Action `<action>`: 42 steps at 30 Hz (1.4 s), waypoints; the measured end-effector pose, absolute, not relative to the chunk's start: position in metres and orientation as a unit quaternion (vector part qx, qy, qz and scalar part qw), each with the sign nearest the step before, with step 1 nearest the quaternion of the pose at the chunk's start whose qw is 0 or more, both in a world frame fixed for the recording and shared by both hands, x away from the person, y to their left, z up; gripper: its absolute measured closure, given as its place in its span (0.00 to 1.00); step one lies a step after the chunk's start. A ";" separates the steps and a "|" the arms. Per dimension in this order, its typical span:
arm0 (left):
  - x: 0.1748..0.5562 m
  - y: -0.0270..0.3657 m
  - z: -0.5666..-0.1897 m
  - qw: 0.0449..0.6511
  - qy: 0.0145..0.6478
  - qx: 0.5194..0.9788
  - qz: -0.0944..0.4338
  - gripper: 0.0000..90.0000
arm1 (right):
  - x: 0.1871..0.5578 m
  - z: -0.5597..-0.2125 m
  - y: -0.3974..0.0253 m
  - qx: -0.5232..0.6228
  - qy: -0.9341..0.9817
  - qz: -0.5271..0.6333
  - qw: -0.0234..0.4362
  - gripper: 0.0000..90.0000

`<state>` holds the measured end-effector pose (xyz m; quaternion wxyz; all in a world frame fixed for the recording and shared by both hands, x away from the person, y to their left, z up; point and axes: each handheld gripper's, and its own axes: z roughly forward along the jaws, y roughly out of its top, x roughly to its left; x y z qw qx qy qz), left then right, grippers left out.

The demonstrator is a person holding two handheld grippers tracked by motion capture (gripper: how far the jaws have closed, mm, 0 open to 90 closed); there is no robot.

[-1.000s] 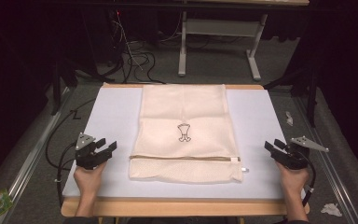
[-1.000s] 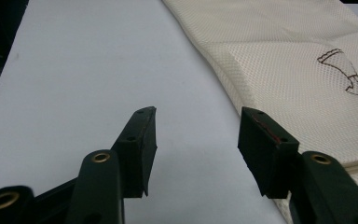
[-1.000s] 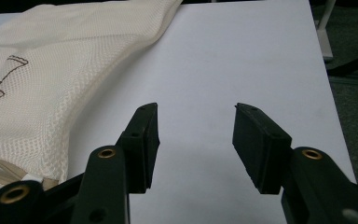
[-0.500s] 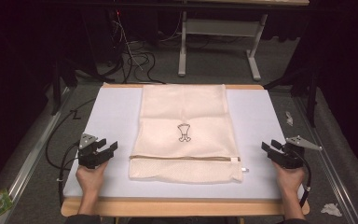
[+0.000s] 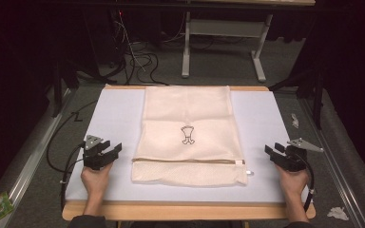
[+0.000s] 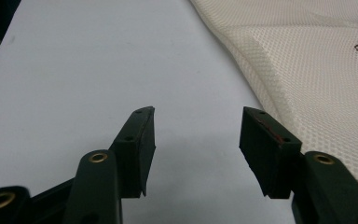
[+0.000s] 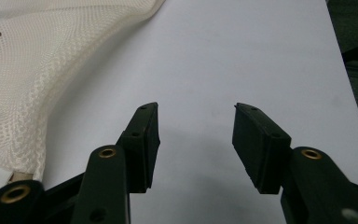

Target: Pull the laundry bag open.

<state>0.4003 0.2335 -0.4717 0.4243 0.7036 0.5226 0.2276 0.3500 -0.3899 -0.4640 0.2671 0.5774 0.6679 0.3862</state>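
**Grippers flank a mesh bag, both empty**

Mesh laundry bag (image 5: 188,135) lies flat at the centre of the high view, on the white table top (image 5: 114,114), its zipper band running across near the lower edge and a small dark emblem (image 5: 187,134) at its middle. The left gripper (image 5: 108,153) sits at the lower left of that frame, the right gripper (image 5: 274,153) at the lower right; each has its jaws spread with nothing between them, and each is apart from the cloth.

In the left gripper view the bag's side edge (image 6: 261,70) runs just beyond the right-hand jaw. The step in hand looks like an approach to the bag's near corners. Done well, each gripper would come in low and level, slide one jaw under the hem, and close on fabric alone, clear of the zipper pull (image 5: 239,163), with both sides taken evenly so the cloth does not skew.
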 end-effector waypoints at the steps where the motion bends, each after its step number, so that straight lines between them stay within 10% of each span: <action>1: 0.401 0.233 -0.472 0.423 0.524 0.703 0.229 0.51 | 0.350 -0.465 -0.390 0.578 0.668 0.386 0.267 0.57; 42: 0.409 0.223 -0.485 0.386 0.525 0.718 0.243 0.45 | 0.357 -0.476 -0.380 0.586 0.678 0.349 0.274 0.49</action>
